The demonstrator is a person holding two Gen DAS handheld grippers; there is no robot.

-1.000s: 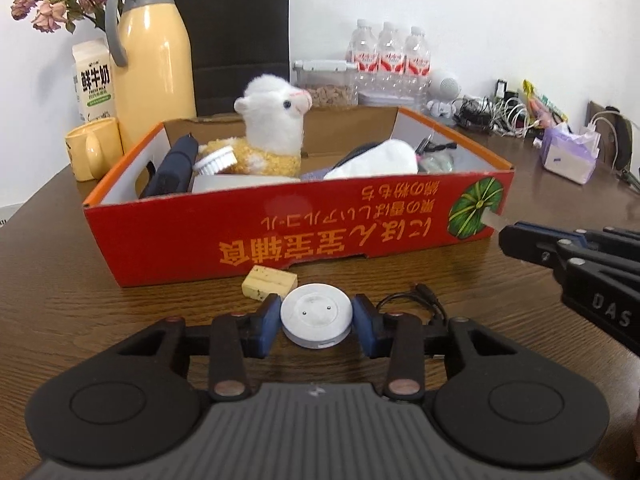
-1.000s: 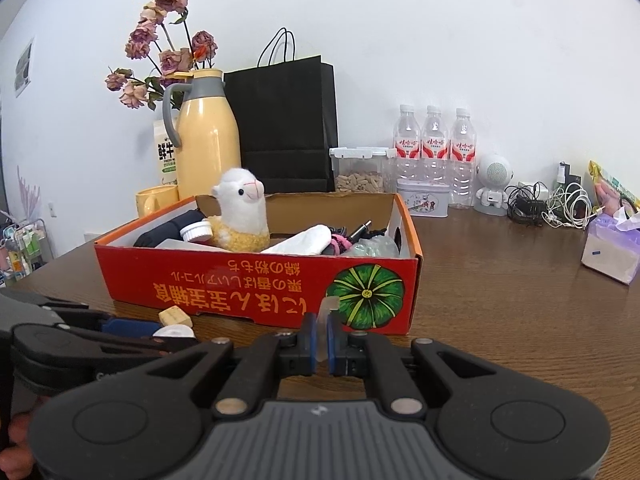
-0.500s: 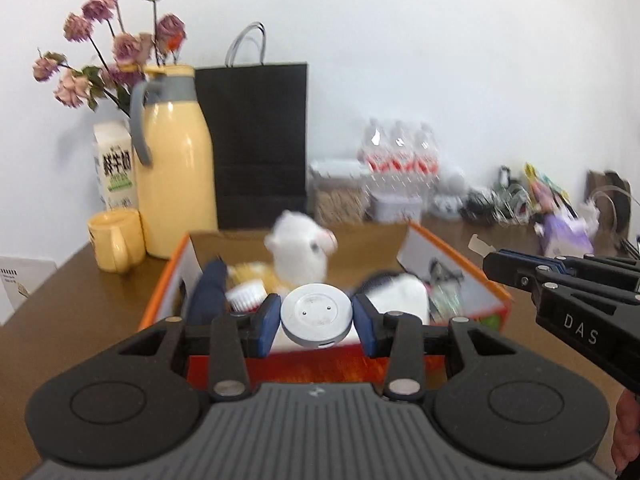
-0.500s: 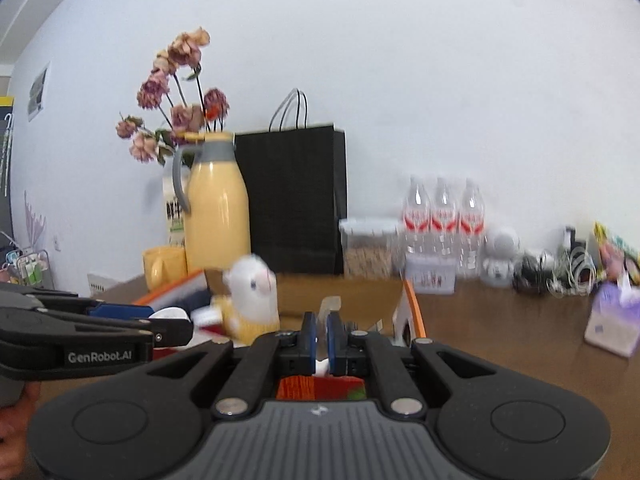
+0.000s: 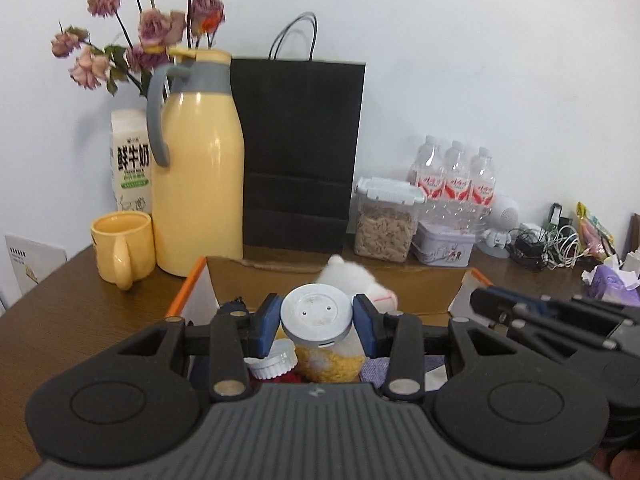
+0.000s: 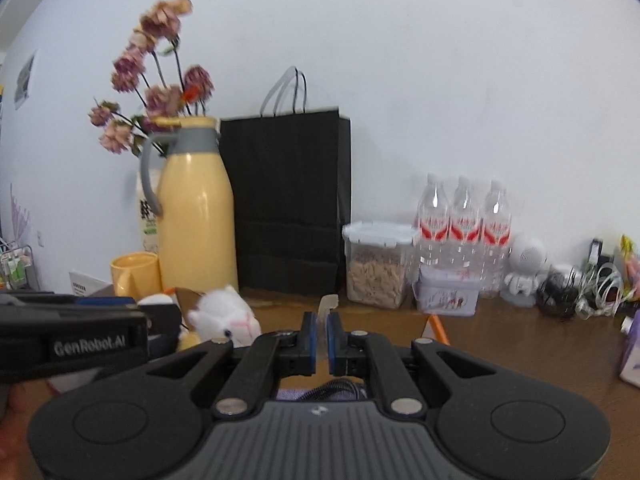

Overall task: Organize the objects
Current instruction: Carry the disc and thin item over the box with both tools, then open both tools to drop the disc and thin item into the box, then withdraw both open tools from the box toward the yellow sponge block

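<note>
My left gripper [image 5: 317,318] is shut on a round white disc-shaped device [image 5: 317,312] and holds it above the inside of the orange cardboard box [image 5: 188,290]. Below it lie a white alpaca plush [image 5: 352,276], a white cap [image 5: 274,362] and dark items. My right gripper [image 6: 321,330] is shut on a small pale translucent piece [image 6: 327,306], also raised over the box, to the right of the left gripper. The plush also shows in the right wrist view [image 6: 226,318]. The right gripper's fingers [image 5: 520,312] show at right in the left wrist view.
Behind the box stand a yellow thermos jug [image 5: 196,168], a yellow mug [image 5: 122,248], a milk carton [image 5: 132,160], a black paper bag [image 5: 298,152], a cereal container [image 5: 386,224], water bottles [image 5: 452,180], a tin [image 5: 444,246] and tangled cables [image 5: 552,244] on the brown table [image 5: 60,312].
Both grippers rose from the table in front of the box and moved forward over it, the left carrying the white disc, the right its pale piece.
</note>
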